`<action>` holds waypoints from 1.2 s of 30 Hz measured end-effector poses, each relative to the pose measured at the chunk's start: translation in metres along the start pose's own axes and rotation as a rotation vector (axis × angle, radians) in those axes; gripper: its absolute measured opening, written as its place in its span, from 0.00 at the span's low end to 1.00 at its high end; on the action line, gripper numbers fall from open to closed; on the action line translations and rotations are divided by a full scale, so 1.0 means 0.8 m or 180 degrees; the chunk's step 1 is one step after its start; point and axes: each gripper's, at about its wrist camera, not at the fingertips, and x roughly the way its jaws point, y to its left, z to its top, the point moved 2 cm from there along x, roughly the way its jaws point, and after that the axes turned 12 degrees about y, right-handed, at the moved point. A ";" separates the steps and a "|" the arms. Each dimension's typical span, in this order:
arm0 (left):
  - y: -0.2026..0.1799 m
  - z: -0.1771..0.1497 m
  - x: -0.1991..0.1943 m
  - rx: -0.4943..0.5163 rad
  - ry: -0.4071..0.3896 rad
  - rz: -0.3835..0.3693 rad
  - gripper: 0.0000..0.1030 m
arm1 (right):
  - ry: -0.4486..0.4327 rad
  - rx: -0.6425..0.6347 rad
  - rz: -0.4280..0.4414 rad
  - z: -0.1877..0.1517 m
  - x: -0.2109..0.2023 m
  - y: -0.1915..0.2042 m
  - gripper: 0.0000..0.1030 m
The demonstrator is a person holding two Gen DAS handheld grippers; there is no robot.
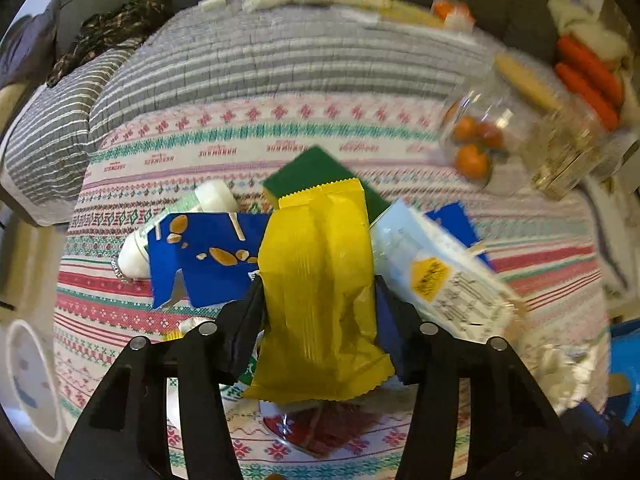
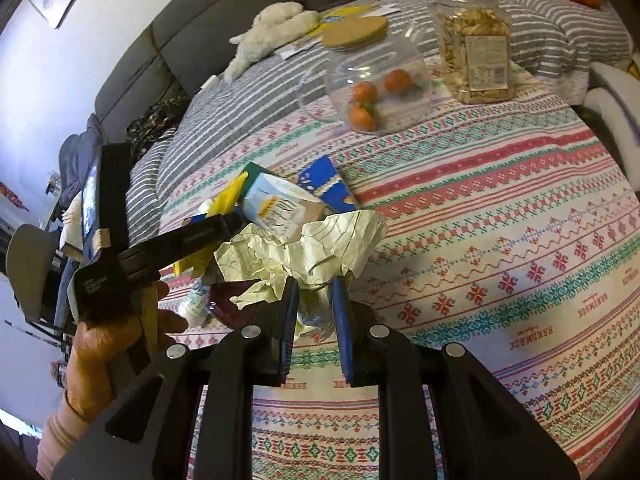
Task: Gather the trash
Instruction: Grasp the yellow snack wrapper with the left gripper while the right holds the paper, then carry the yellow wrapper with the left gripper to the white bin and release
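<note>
A yellow snack wrapper [image 1: 320,280] stands between the fingers of my left gripper [image 1: 316,304], and both pads press its sides. Under and around it lie a blue wrapper [image 1: 200,256], a green packet [image 1: 316,172], a pale blue-white bag [image 1: 432,268] and a red wrapper [image 1: 320,428]. In the right wrist view my right gripper [image 2: 316,308] is shut on a crumpled sheet of pale lined paper [image 2: 304,248], held just above the patterned cloth [image 2: 500,240]. A hand [image 2: 104,352] holds the left gripper [image 2: 192,240] at the left, with the yellow wrapper [image 2: 230,200] in it.
A clear jar with orange fruits [image 2: 376,88] and a jar of snacks [image 2: 476,56] stand at the back of the table. A cork lid [image 2: 356,32] and a white plush toy [image 2: 268,32] lie behind them. A grey sofa [image 2: 224,8] runs along the far side.
</note>
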 end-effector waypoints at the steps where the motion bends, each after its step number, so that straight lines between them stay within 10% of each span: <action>1: 0.004 -0.003 -0.011 -0.0032 -0.0098 -0.0076 0.44 | -0.0008 -0.0018 0.0012 0.000 0.000 0.003 0.18; 9: 0.031 -0.036 -0.093 -0.0239 -0.0625 -0.0251 0.42 | -0.0097 -0.0206 0.0099 -0.010 -0.006 0.036 0.18; 15: 0.063 -0.074 -0.122 -0.0317 -0.0913 0.0331 0.42 | -0.0109 -0.0397 0.0153 -0.020 0.000 0.070 0.18; 24: 0.223 -0.119 -0.109 -0.1069 -0.0766 0.1113 0.42 | -0.0073 -0.0657 0.0223 -0.038 0.028 0.126 0.18; 32: 0.360 -0.150 -0.127 -0.1908 -0.0624 0.1278 0.43 | -0.0013 -0.1004 0.0267 -0.061 0.067 0.188 0.18; 36: 0.382 -0.151 -0.112 -0.1952 -0.0368 0.1553 0.58 | 0.0045 -0.1161 0.0318 -0.075 0.084 0.218 0.18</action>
